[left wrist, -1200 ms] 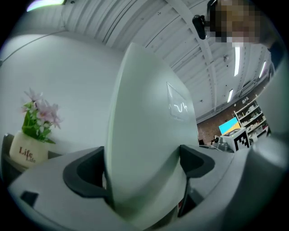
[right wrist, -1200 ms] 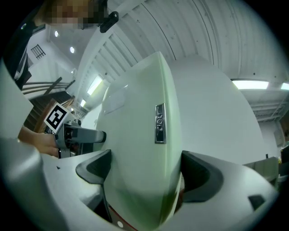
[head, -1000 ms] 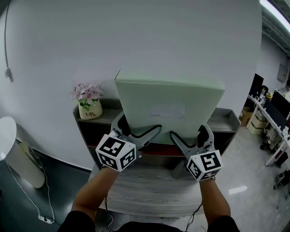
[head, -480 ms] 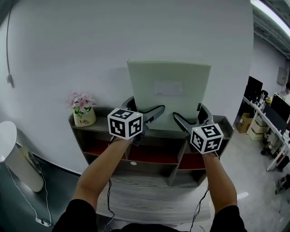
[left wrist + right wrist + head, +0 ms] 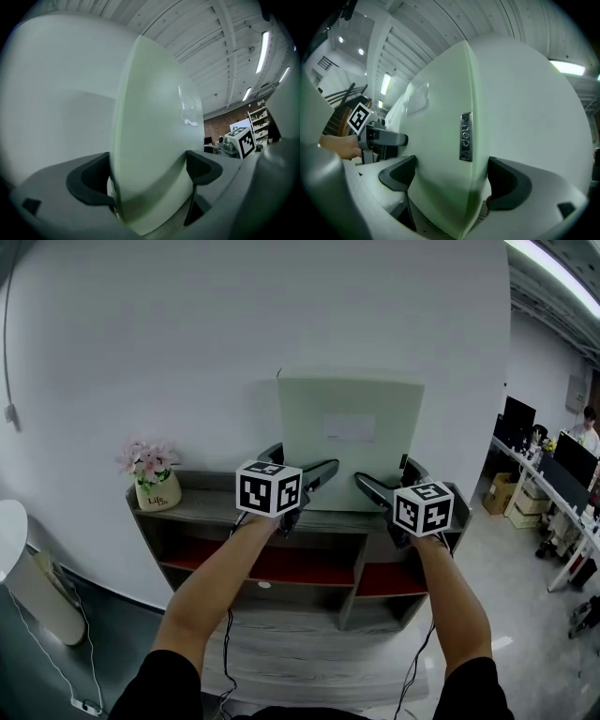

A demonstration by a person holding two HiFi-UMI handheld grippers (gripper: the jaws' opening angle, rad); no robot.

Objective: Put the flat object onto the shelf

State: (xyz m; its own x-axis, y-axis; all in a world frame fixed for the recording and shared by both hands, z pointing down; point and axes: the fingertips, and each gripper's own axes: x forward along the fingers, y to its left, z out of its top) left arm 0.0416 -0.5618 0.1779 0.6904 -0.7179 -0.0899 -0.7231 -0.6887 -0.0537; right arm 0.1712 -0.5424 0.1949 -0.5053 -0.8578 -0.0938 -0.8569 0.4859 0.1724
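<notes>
The flat object (image 5: 349, 442) is a pale green slab with a small label, standing upright against the white wall. Its lower edge is down at the top board of the grey shelf (image 5: 202, 504); whether it rests there I cannot tell. My left gripper (image 5: 298, 467) is shut on its lower left corner, and my right gripper (image 5: 386, 479) is shut on its lower right corner. In the left gripper view the flat object (image 5: 154, 140) fills the space between the jaws of the left gripper (image 5: 150, 173). In the right gripper view the flat object (image 5: 445, 140) is likewise clamped by the right gripper (image 5: 450, 180).
A cream pot of pink flowers (image 5: 152, 486) stands at the shelf's left end. The shelf has open compartments with red backs (image 5: 300, 563) below. A white round table (image 5: 14, 531) is at far left. Desks and a person (image 5: 562, 474) are at right.
Both grippers carried the flat object up and away from me, from in front of the shelf to its top board; it now stands more upright against the wall.
</notes>
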